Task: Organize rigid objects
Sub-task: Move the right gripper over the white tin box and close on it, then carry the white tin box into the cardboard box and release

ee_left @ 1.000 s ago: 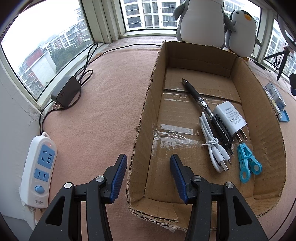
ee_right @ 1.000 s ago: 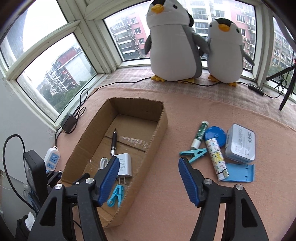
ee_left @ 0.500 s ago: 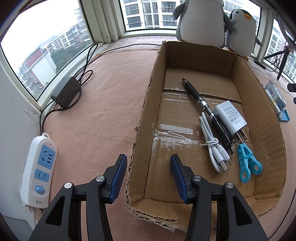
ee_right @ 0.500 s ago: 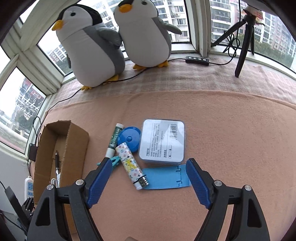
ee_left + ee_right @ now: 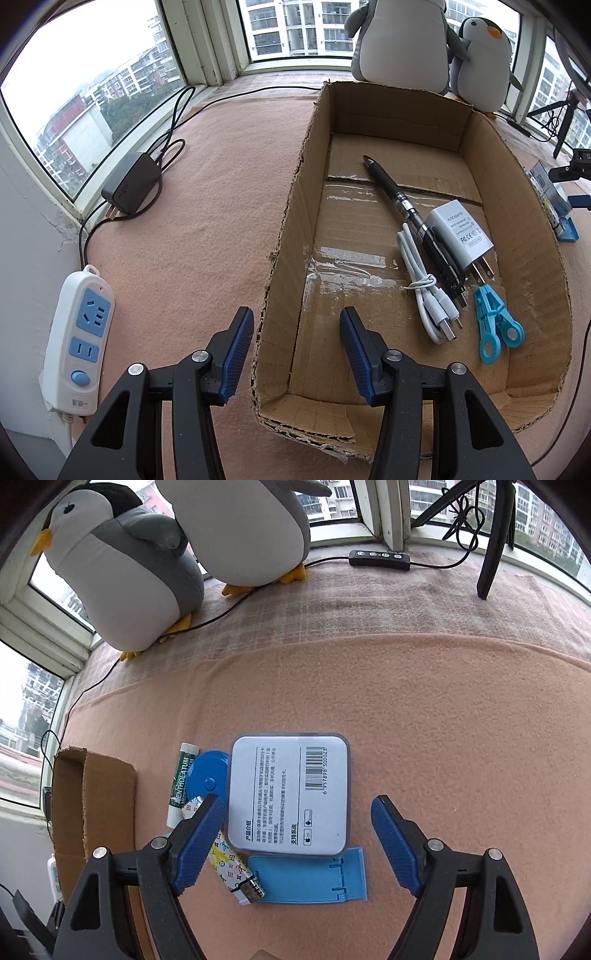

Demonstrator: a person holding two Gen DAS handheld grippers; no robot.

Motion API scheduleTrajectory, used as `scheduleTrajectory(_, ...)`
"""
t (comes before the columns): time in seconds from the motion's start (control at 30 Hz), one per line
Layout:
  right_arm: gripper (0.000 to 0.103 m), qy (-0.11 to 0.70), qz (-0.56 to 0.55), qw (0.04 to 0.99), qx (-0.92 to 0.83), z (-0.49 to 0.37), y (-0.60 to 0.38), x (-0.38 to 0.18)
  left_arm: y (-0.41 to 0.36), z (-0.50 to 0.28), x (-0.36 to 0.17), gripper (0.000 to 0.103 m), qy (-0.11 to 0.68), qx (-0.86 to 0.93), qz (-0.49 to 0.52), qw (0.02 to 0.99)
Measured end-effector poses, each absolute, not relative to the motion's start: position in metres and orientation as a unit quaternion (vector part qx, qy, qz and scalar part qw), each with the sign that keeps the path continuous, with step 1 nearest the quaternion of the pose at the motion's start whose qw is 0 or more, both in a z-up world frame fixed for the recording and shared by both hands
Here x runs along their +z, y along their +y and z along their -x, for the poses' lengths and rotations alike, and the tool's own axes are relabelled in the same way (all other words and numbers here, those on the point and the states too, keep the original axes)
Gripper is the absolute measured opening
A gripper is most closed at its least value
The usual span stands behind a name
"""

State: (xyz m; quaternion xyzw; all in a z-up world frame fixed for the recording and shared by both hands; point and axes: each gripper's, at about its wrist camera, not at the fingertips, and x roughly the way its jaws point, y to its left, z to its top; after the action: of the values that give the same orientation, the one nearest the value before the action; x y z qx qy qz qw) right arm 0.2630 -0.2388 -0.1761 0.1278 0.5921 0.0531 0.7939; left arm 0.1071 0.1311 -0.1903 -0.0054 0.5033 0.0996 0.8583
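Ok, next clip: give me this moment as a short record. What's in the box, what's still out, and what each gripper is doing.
in box: cardboard box holds pen, white charger, white cable, blue clip
still out: square case, lip balm, blue round lid, patterned lighter, blue stand
left gripper: straddles the box's left wall, pads not pressing it
right gripper: open around the square case, not gripping

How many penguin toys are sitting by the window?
2. The bigger penguin sits on the left by the window; the second penguin leans beside it on the right. None looks hidden.
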Motion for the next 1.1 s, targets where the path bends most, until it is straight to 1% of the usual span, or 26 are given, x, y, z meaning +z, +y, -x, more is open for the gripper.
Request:
scheduleTrajectory(0.3, 0.079, 0.602, -0.129, 0.786, 0.056, -0.274, -0.234, -0.187, 0.132, -0.107, -0.191, 0.053, 0.503, 0.099, 0.005, 0.858)
scheduleTrajectory(0.5, 0.078, 0.604, -0.103, 0.789, 0.048, -0.279, -0.225, -0.189, 0.132, -0.107, -0.191, 0.053, 0.504, 0.099, 0.004, 0.858)
scheduleTrajectory(0.6, 0.071, 0.602, -0.095, 0.791, 0.048, -0.281, -0.222, -0.188, 0.131, -0.107, -0.191, 0.053, 0.503, 0.1, 0.005, 0.858)
scheduleTrajectory(0.8, 0.071, 0.598, -0.097, 0.794, 0.047, -0.28, -0.223, -0.188, 0.131, -0.107, -0.191, 0.053, 0.504, 0.1, 0.004, 0.858)
scheduleTrajectory(1.1, 0.071, 0.571, -0.118, 0.811, 0.052, -0.257, -0.238, -0.166, 0.131, -0.107, -0.191, 0.053, 0.503, 0.099, 0.004, 0.858)
